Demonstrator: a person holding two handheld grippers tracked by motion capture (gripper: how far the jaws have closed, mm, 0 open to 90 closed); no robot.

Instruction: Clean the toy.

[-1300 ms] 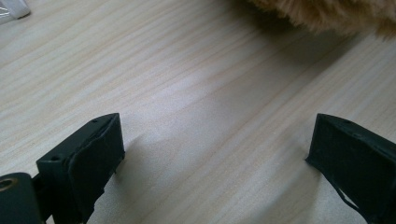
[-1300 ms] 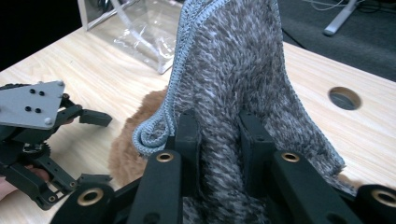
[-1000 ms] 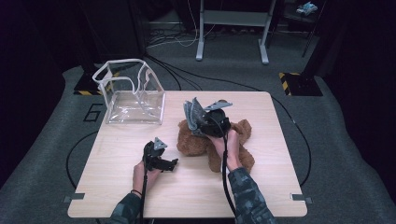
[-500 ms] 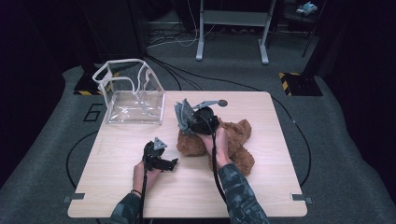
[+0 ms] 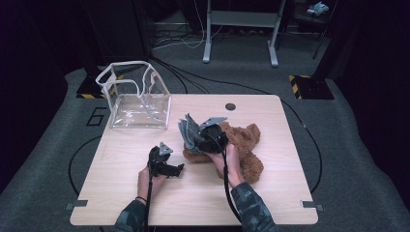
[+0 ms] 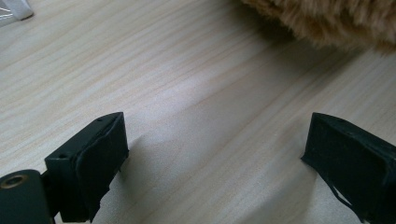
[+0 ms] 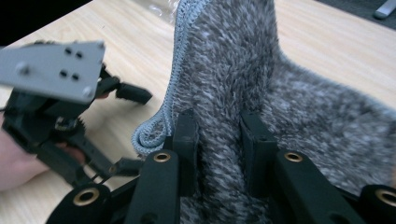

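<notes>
A brown teddy bear (image 5: 244,145) lies on the wooden table (image 5: 270,193), right of centre. My right gripper (image 5: 196,137) hovers at the bear's left end, shut on a grey fuzzy knit cloth (image 5: 187,129). In the right gripper view the two black pads (image 7: 187,140) pinch a fold of this grey cloth (image 7: 233,70), which rises above the right gripper (image 7: 219,140). My left gripper (image 5: 177,170) rests low on the table, left of the bear, open and empty. In the left gripper view the left gripper (image 6: 219,154) has bare wood between its jaws, with bear fur (image 6: 327,18) ahead.
A clear plastic bag (image 5: 135,96) with white trim stands open at the table's far left; its corner (image 6: 11,9) shows in the left gripper view. A small dark hole (image 5: 230,106) sits near the far edge. Cables trail across the grey floor.
My right gripper has carried the grey cloth left and down, toward the bear's left end and nearer the left gripper. The left gripper has stayed put.
</notes>
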